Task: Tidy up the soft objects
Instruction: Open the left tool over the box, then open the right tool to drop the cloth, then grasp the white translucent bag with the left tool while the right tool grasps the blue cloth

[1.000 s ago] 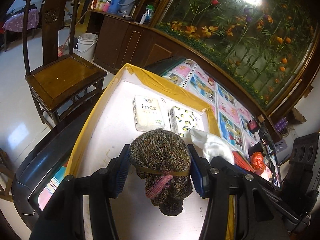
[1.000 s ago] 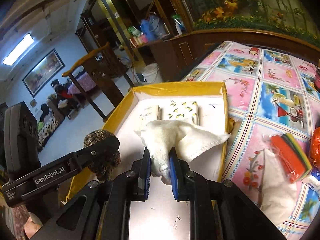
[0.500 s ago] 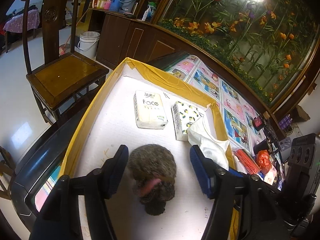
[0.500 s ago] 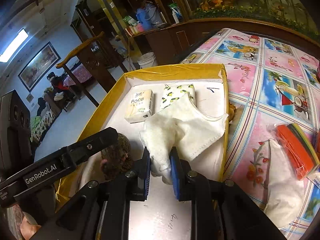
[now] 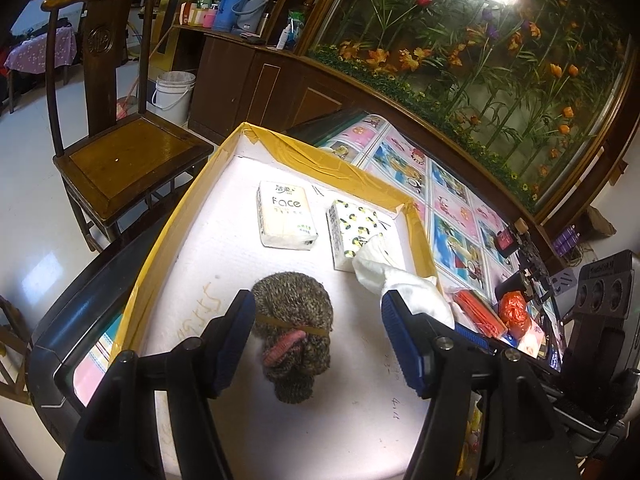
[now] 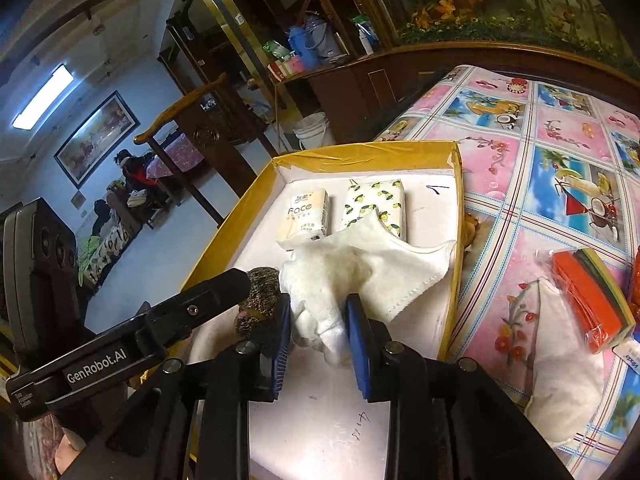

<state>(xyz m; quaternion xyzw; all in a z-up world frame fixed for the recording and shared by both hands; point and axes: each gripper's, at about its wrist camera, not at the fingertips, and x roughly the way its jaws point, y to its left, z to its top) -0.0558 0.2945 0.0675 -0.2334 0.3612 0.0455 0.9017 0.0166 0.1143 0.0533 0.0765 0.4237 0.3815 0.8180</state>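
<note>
In the yellow-rimmed tray [image 5: 168, 240] on the bench, the knitted bundle [image 5: 294, 320] lies on the white floor between the spread fingers of the left gripper [image 5: 318, 340] — neither pad touches it. The right gripper [image 6: 318, 344] is opening around the white cloth [image 6: 360, 264], which is draped beside two tissue packs [image 6: 340, 212].

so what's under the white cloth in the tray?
The white cloth drapes over the near corner of the lemon-print tissue pack and the white tray floor. Its bunched end sits between the opening right gripper. Anything else beneath is hidden.
</note>
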